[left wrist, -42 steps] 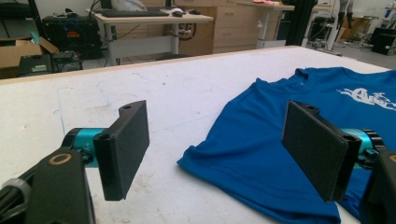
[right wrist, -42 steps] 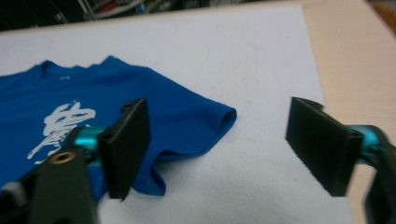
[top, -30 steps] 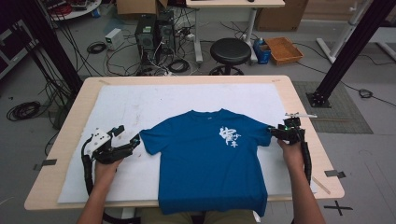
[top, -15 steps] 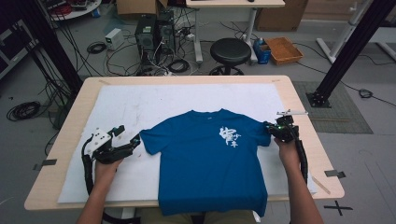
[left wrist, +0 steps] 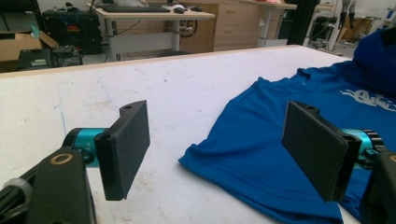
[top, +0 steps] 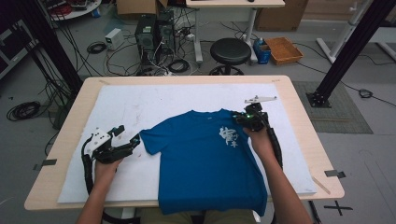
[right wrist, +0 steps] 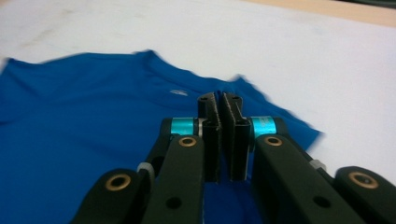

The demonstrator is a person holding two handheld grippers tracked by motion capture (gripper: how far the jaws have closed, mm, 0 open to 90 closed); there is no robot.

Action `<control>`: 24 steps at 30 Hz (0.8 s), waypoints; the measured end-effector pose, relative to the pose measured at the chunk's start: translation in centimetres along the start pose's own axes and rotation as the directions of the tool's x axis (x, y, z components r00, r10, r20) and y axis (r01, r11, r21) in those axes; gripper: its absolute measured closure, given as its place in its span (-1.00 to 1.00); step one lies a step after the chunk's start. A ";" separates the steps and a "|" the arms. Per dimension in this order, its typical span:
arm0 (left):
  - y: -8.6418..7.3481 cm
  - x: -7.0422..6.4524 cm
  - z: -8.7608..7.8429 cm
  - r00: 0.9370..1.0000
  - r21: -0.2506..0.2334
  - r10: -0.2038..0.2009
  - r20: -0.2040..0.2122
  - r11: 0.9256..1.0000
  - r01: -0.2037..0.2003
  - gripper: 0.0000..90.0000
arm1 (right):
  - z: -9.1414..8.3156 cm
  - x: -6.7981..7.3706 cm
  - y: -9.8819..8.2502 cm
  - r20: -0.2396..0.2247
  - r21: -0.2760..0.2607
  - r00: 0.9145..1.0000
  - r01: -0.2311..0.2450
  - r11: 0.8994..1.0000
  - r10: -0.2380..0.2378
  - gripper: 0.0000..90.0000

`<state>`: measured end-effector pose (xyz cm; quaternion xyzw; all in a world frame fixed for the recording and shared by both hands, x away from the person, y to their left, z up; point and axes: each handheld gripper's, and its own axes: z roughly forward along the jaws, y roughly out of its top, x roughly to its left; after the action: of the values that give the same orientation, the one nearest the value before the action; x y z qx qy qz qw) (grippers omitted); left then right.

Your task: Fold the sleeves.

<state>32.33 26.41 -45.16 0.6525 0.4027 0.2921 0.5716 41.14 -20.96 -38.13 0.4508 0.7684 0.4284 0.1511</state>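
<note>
Left tongs (top: 133, 139) stand spread just beside the blue T-shirt's (top: 201, 158) sleeve, while right tongs (right wrist: 221, 106), jaws just closing, pinch its other sleeve.

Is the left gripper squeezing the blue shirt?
No, the left gripper has its jaws wide apart, with the blue shirt lying beyond them.

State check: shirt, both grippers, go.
Blue short-sleeved T-shirt with white print: flat on the white table cover, right-hand sleeve folded in over the chest.
Left gripper: open, beside the left sleeve, holding nothing.
Right gripper: shut on the shirt fabric, lifted over the chest.
</note>
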 end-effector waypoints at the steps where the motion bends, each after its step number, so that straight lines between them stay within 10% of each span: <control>1: 0.0 0.0 0.0 1.000 0.000 0.001 0.000 1.000 -0.001 -0.47 | 0.3 0.3 0.1 -0.070 -0.017 0.997 -0.023 1.000 0.022 0.69; 4: 0.0 0.0 0.0 1.000 -0.001 0.000 0.001 1.000 0.000 -0.47 | -0.2 0.8 0.3 -0.086 -0.066 0.996 -0.019 0.998 0.013 0.59; 9: 0.0 -0.1 0.0 1.000 0.000 0.004 0.001 1.000 -0.004 -0.47 | -1.3 -1.4 -0.9 0.138 -0.003 0.990 0.009 1.000 -0.008 0.64; 13: 0.0 -0.1 0.0 1.000 0.000 0.000 -0.001 1.000 0.000 -0.47 | -1.0 -3.3 -3.4 0.166 0.089 0.986 -0.040 0.995 0.025 0.63; 15: 0.0 -0.1 0.0 1.000 0.002 0.000 -0.001 1.000 0.000 -0.47 | -0.6 -3.8 -4.3 0.086 0.123 0.993 -0.088 0.989 0.078 0.52; 16: 0.0 -0.1 0.0 1.000 0.002 -0.001 -0.003 1.000 0.001 -0.47 | -0.4 -3.7 -5.1 -0.028 0.125 0.994 -0.105 0.987 0.110 0.51; 20: 0.0 -0.1 0.1 1.000 0.002 0.002 -0.003 1.000 -0.002 -0.47 | -0.6 -2.7 -5.4 -0.096 0.145 0.995 -0.023 0.989 0.037 0.76; 24: 0.0 -0.1 0.0 1.000 0.006 0.008 -0.004 1.000 -0.008 -0.47 | -0.1 -1.5 -6.2 -0.264 0.232 0.964 0.091 0.968 -0.028 0.82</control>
<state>32.29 26.28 -45.14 0.6552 0.4020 0.2944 0.5678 38.40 -23.69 -43.19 0.3828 0.8413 0.3817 0.0064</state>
